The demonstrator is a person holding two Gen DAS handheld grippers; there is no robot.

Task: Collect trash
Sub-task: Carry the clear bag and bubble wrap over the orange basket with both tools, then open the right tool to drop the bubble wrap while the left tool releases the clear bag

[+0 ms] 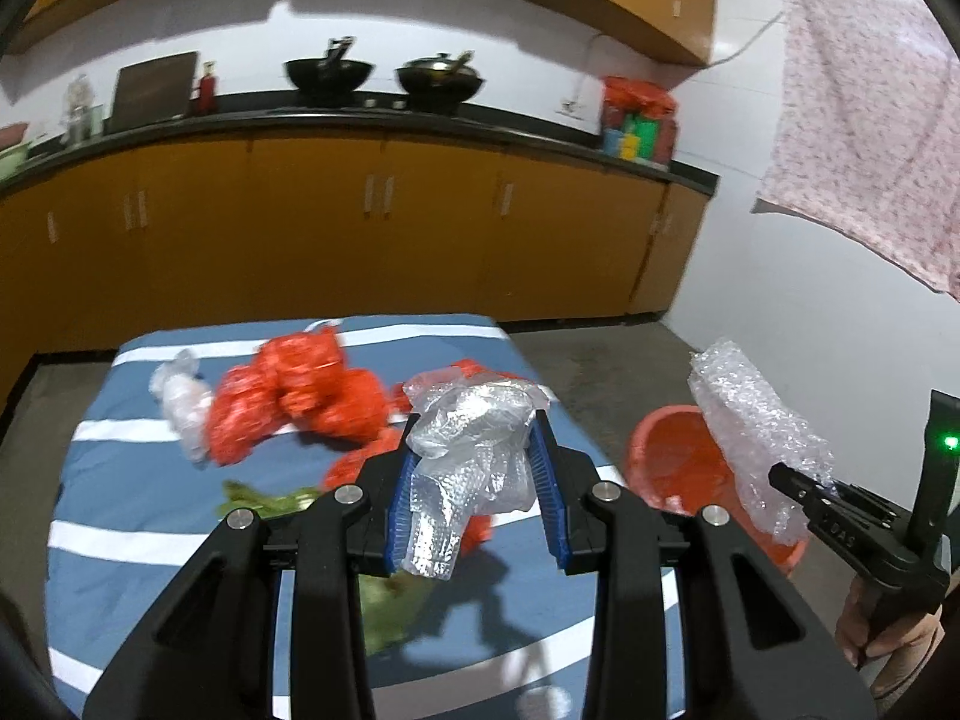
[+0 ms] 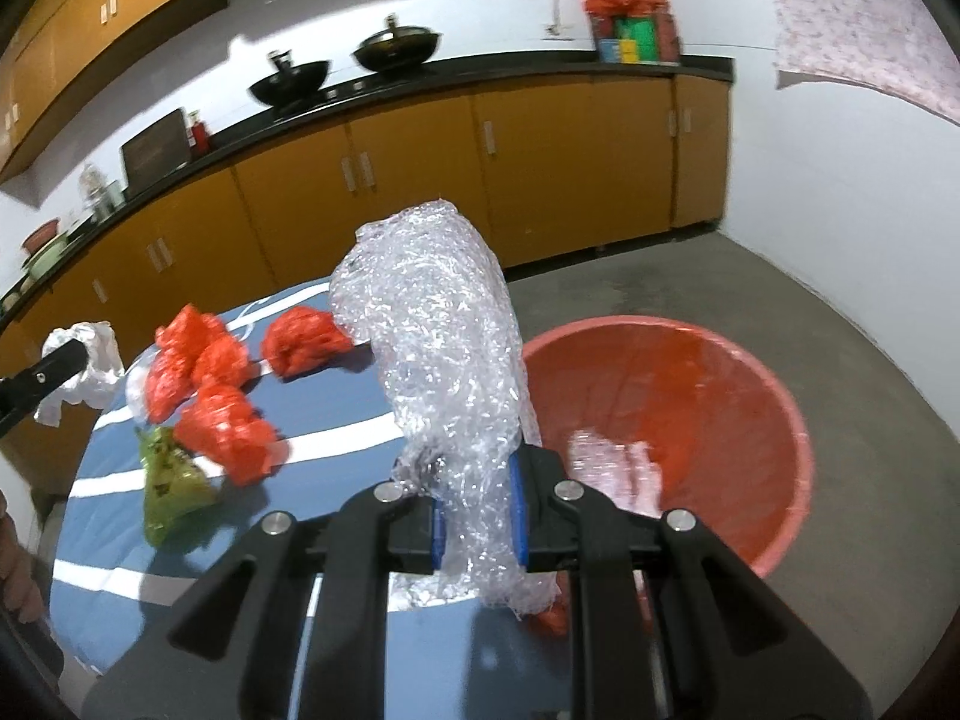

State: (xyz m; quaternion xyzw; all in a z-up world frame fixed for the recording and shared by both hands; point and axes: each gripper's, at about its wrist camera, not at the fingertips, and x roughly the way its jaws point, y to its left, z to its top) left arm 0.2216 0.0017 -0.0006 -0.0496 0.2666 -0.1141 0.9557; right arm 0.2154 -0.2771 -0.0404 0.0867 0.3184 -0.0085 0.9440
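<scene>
The right gripper [image 2: 480, 525] pinches bubble wrap [image 2: 444, 354]; it should move right over the basin [image 2: 780, 396] before releasing; left gripper [image 1: 477, 492] pinches a clear bag [image 1: 474, 420]

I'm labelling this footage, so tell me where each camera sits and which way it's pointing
Left wrist: on the left gripper, facing the striped table and kitchen counter; its fingers clamp clear plastic; the right gripper shows.
Right wrist: on the right gripper, facing the red basin; it clamps bubble wrap.
Shared: table, red bags, basin.

No legible text; faint marking on right claw [image 1: 804, 483] unreadable.
</scene>
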